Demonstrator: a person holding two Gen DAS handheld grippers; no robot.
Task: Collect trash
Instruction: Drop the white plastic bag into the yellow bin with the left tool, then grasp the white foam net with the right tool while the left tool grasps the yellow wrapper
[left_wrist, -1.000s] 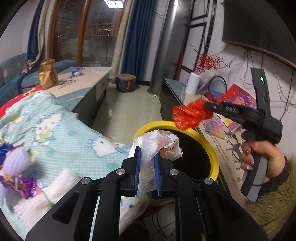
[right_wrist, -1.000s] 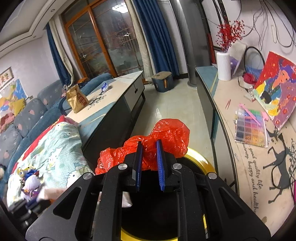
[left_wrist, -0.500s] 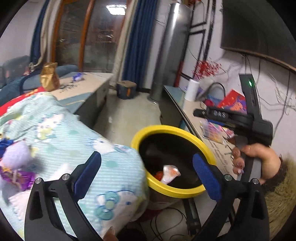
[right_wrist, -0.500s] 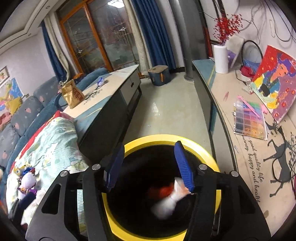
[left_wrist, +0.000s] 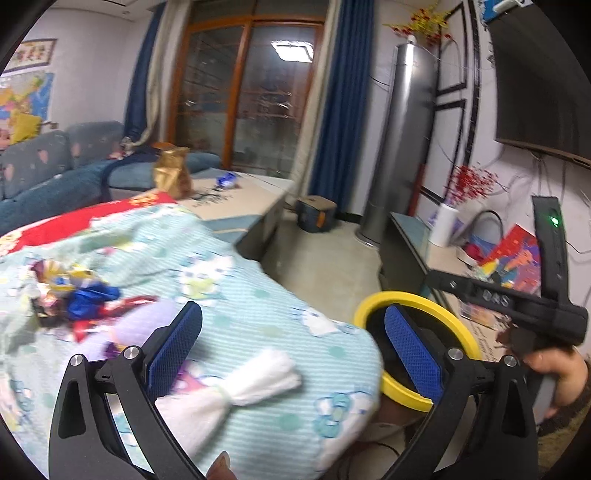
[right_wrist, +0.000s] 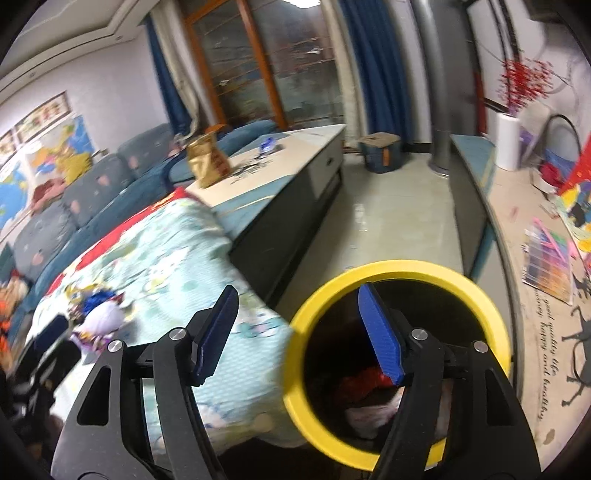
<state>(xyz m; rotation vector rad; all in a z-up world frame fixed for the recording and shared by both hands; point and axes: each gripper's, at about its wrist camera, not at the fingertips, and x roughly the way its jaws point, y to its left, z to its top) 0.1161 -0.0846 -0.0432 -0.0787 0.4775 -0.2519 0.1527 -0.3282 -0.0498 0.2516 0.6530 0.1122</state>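
While both claws gape empty, left gripper (left_wrist: 291, 343) spread wide over the blanket (left_wrist: 236, 295), right gripper (right_wrist: 299, 328) just opening above the yellow-rimmed bin (right_wrist: 399, 269), red bag (right_wrist: 364, 384) inside.

A gold bag (left_wrist: 173, 176) stands on the long low table (left_wrist: 236, 206) beside a blue sofa (left_wrist: 44, 177).

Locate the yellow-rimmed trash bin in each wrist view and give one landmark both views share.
Left wrist: yellow-rimmed trash bin sits lower right, partly behind the left claw's right finger, beside the quilt.
Right wrist: the bin fills the lower centre-right, with red and white trash inside.
Shared landmark: gold bag on the low table.
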